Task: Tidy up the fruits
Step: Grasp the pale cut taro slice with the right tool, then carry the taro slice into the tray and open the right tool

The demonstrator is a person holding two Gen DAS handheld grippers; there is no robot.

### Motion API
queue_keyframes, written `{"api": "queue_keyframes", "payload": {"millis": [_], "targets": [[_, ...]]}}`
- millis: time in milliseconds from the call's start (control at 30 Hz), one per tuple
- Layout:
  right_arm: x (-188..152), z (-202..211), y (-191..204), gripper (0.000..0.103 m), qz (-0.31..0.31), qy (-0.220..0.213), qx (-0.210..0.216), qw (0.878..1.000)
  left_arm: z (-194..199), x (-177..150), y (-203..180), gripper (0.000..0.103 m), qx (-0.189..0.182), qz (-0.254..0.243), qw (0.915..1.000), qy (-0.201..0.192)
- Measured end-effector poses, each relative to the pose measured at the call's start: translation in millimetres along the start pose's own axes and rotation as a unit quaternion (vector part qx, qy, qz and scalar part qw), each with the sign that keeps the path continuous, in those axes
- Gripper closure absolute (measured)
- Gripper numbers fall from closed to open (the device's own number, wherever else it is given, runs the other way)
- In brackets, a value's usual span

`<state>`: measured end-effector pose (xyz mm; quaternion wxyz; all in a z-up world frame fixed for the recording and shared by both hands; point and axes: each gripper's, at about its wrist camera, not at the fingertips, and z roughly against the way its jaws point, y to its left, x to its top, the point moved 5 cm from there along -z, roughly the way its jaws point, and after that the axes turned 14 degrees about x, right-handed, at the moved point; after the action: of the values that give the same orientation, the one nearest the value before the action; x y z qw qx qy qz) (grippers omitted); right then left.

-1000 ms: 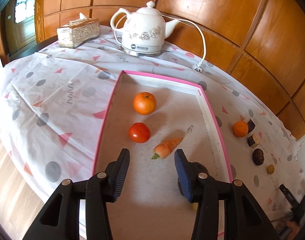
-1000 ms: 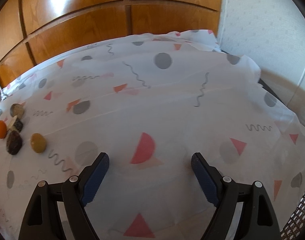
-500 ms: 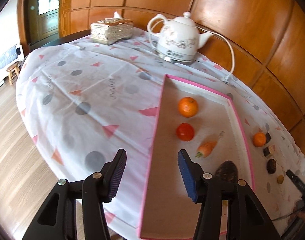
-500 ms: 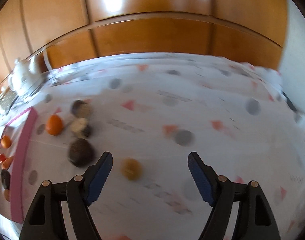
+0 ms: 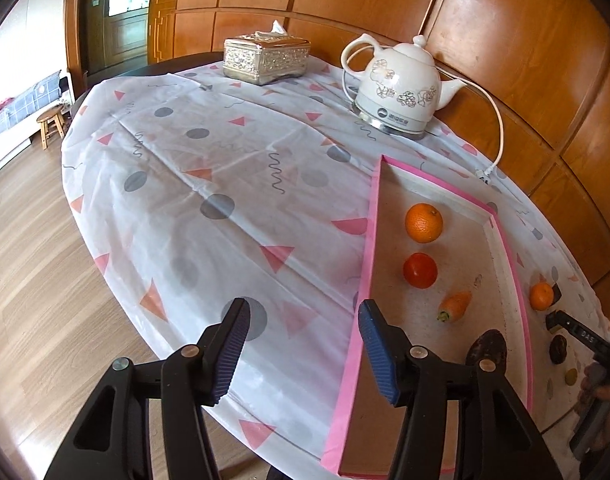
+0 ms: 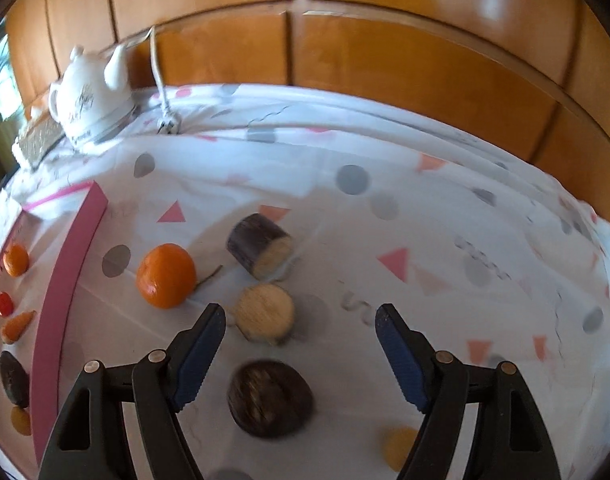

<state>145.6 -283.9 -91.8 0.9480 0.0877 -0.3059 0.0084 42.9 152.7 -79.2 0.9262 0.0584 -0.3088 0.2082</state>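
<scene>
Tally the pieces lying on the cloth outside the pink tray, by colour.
orange fruit: 1
dark cut pieces with pale ends: 2
dark brown round piece: 1
yellow piece: 1
Total: 5

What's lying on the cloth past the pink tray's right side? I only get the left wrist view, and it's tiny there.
Observer: Five pieces: a mandarin, two dark stubs with pale cut ends, a dark round fruit and a small yellow-brown one.
Operator: Is anything gripped?
Observer: No. The right hand-held gripper is open. Its jaws have just been closing slightly, and the dark round fruit between them is untouched.
Operator: Anything in the tray I can't see?
Observer: A small orange-brown piece beside the dark tray fruit, inside the tray.
</scene>
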Motion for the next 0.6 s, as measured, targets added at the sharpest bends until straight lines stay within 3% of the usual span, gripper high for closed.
{"api": "queue_keyframes", "payload": {"millis": [133, 267, 600], "targets": [[4.8, -18.1, 5.5, 0.028, 0.016, 0.02, -0.01, 1.0, -1.6, -1.0, 3.6, 0.042, 0.007, 0.006, 1.0, 0.001], [5.2, -27.3, 7.9, 0.067, 0.019, 0.034, 0.006, 0.999, -3.5, -1.9, 5.3, 0.042, 0.012, 0.008, 0.9999, 0.005], [11.5, -8.6, 14.1, 0.069, 0.023, -0.004, 0.01, 1.0, 0.2, -2.4, 4.6, 0.041, 0.012, 0.009, 0.9999, 0.002]]}}
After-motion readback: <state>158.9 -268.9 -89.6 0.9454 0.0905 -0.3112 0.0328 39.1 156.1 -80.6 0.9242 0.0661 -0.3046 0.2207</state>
